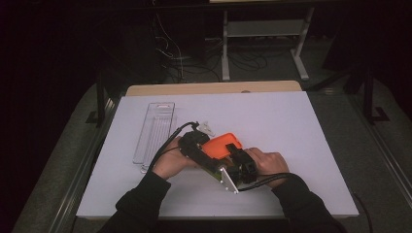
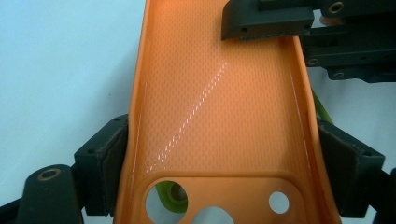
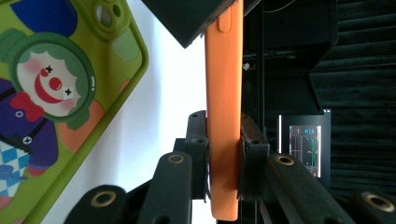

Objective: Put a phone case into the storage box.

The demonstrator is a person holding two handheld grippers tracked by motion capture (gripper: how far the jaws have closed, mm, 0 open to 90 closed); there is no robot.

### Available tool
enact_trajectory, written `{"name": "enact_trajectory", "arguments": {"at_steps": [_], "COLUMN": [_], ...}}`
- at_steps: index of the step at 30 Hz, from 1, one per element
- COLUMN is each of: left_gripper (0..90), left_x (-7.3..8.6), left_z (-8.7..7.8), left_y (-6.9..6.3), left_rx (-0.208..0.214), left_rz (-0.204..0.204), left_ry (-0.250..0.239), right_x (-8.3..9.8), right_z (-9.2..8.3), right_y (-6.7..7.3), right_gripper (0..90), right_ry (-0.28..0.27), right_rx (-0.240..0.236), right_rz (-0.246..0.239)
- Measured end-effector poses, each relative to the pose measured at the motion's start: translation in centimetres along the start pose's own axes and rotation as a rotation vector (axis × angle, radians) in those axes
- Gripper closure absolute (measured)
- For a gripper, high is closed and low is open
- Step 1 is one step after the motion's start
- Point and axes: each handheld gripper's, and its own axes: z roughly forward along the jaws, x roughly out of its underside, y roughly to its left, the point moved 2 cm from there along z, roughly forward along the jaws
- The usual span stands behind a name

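Orange phone case [image 1: 222, 144], textured inside up, above the white table.

No readable text anywhere — clown picture, no lettering

Orange phone case [image 1: 221, 144] mostly covered by both claws and hands in high view; its camera end cut off by bottom edge in left gripper view. Green clown case [image 3: 56, 93] cropped at left edge in right gripper view. Small pale object [image 1: 206, 128] too small to identify.
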Motion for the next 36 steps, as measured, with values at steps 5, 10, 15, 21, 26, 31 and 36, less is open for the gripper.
{"name": "enact_trajectory", "arguments": {"at_steps": [5, 10, 15, 21, 26, 31, 36], "left_gripper": [15.2, 13.2, 2.5, 0.0, 0.0, 0.0, 0.0], "left_x": [0.0, 0.1, 0.2, 0.5, 0.9, 1.3, 1.6], "left_z": [0.0, 0.0, -0.2, -1.1, -1.8, -2.3, -2.6], "left_y": [0.1, -0.1, 0.0, 0.4, 0.7, 1.3, 1.7], "left_rx": [0.007, -0.005, -0.010, -0.003, 0.006, 0.001, -0.010], "left_rz": [-0.003, -0.024, -0.025, 0.006, -0.004, 0.007, 0.000], "left_ry": [-0.001, -0.037, -0.042, -0.032, -0.057, -0.060, -0.082], "right_x": [0.0, -0.1, 0.1, 0.7, 1.5, 2.2, 3.0], "right_z": [0.0, 0.0, 0.0, 0.1, 0.1, 0.1, 0.2], "right_y": [0.1, 0.2, 0.0, -0.3, -0.7, -0.9, -1.2], "right_gripper": [77.5, 77.9, 78.0, 77.9, 77.8, 77.8, 77.8], "right_ry": [-0.001, -0.006, 0.003, 0.023, 0.043, 0.054, 0.064], "right_rx": [0.003, 0.012, 0.020, 0.019, 0.023, 0.009, -0.023], "right_rz": [-0.028, -0.037, -0.026, -0.010, 0.004, 0.028, 0.112]}}
